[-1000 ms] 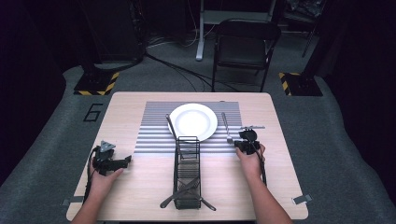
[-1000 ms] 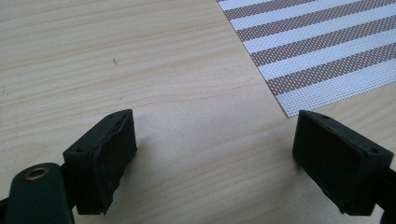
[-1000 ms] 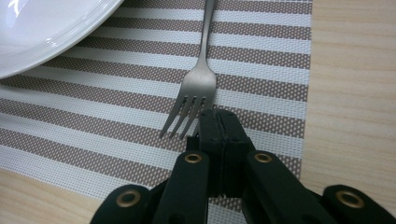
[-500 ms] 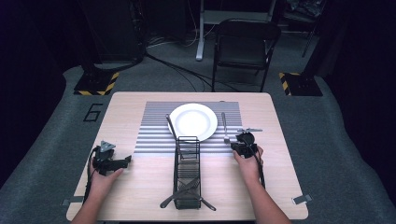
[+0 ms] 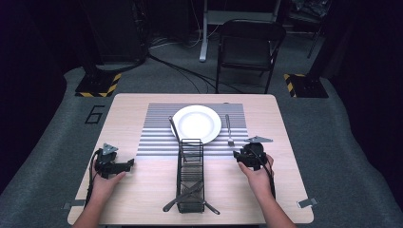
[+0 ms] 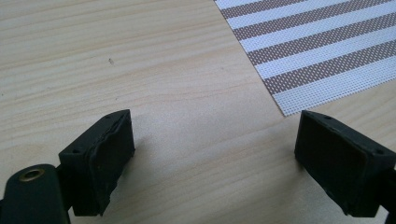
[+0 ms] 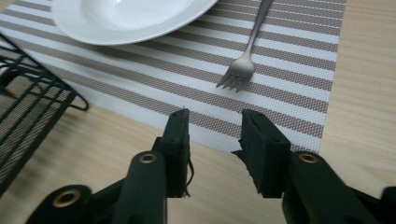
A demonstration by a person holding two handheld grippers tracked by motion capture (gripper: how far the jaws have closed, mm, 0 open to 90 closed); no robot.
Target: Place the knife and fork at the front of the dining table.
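Right gripper view: the fork point(image 7: 243, 56) is seen lying on the striped placemat point(image 7: 289, 84) beside the white plate point(image 7: 126, 18), just ahead of the right gripper point(image 7: 215, 140), whose jaws, just opened to a narrow gap, hold nothing. The left gripper point(image 6: 215, 154) is held with jaws wide over the tabletop point(image 6: 140, 70).

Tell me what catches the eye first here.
A white plate sits mid-table on a striped mat, a fork lying to its right. In front stands a black wire basket with cutlery poking out. The right claw, empty and part open, sits just short of the fork.
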